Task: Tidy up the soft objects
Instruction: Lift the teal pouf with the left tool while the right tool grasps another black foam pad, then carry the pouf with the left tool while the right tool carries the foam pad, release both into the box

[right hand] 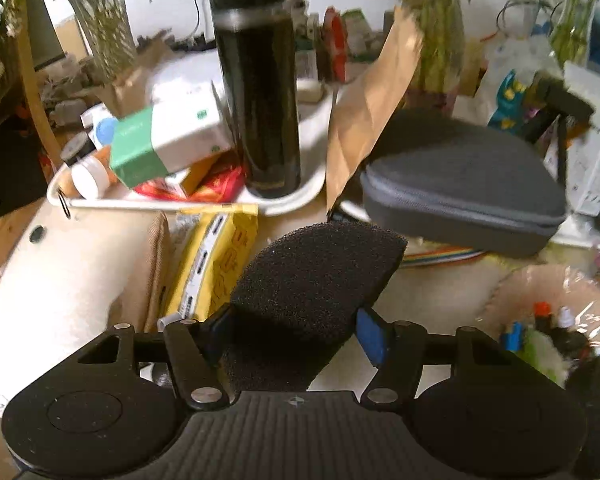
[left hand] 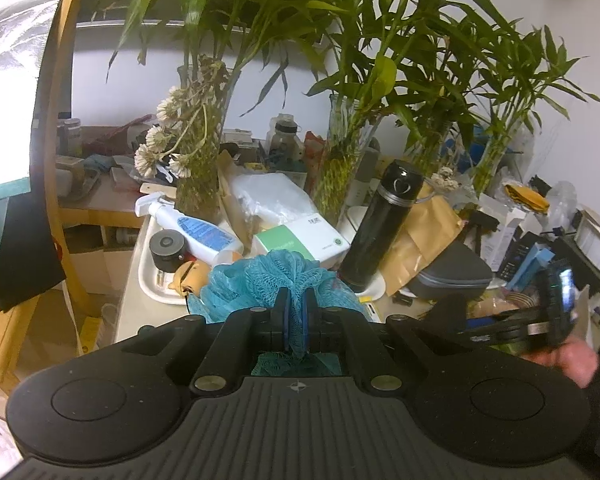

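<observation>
The left gripper (left hand: 296, 312) is squeezed tight on a blue mesh bath puff (left hand: 276, 280). A bit of the netting is pinched between its two blue pads, and the rest of the puff bunches up in front of them. The puff hangs just in front of the tall black bottle (left hand: 384, 228), a little to its left. The right gripper (right hand: 296, 332) is clamped on a black foam sponge (right hand: 312, 292). Its blue pads press on both sides of the sponge, and the sponge sticks out past them. The sponge is held up in the air, in front of the black bottle (right hand: 260, 92) and above the yellow packet (right hand: 216, 264). The black bottle stands up straight on a white tray (right hand: 296, 200). A green and white box (right hand: 168, 136) lies in the tray just left of the bottle. A brown paper bag (right hand: 364, 116) leans just right of the bottle. A grey zip case (right hand: 464, 184) sits right of the bag. Behind the bottle stand glass vases with green leafy plants (left hand: 380, 80). In the left view, a hand (left hand: 572, 360) holds the other gripper, off to the right of the bottle.
</observation>
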### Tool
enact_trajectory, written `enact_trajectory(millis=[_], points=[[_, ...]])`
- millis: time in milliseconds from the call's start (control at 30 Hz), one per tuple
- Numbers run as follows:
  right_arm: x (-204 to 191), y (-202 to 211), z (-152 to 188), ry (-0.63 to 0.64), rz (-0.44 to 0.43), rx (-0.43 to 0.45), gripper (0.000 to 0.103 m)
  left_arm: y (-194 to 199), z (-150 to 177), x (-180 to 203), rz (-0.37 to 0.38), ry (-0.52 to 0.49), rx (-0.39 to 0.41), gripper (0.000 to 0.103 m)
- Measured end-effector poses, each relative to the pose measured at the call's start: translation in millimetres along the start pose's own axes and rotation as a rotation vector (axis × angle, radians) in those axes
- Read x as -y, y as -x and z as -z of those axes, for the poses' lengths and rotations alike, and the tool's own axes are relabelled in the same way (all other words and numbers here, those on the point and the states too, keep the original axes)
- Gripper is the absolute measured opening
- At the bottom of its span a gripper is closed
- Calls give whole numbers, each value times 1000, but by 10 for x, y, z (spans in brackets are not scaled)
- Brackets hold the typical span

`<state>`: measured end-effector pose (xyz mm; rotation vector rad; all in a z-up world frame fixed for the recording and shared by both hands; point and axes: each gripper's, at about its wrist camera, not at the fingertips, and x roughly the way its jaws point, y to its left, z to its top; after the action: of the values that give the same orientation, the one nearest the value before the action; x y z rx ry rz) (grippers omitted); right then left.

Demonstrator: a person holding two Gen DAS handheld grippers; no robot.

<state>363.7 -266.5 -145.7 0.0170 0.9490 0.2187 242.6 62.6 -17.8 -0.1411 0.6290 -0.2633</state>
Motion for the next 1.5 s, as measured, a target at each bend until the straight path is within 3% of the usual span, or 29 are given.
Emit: enact_trajectory(millis=[367,567,800,1067,1500], points=[[-66,1076,93,38,-68,114,67,369,-73,257,7,-75,68,6],[-226,1695,151,82,-143,155,67,711,-89,470,34,-139,100,6],[-431,2138,332,105,-257,155,67,1068,27,693,67,-209,101,6],[-663,2324,641,150,-316,131,67,1250,257,825,63,-258,34,6],[-827,2298,1026,184,-365,67,68,1286,464,1016,31,-306,-75,6]])
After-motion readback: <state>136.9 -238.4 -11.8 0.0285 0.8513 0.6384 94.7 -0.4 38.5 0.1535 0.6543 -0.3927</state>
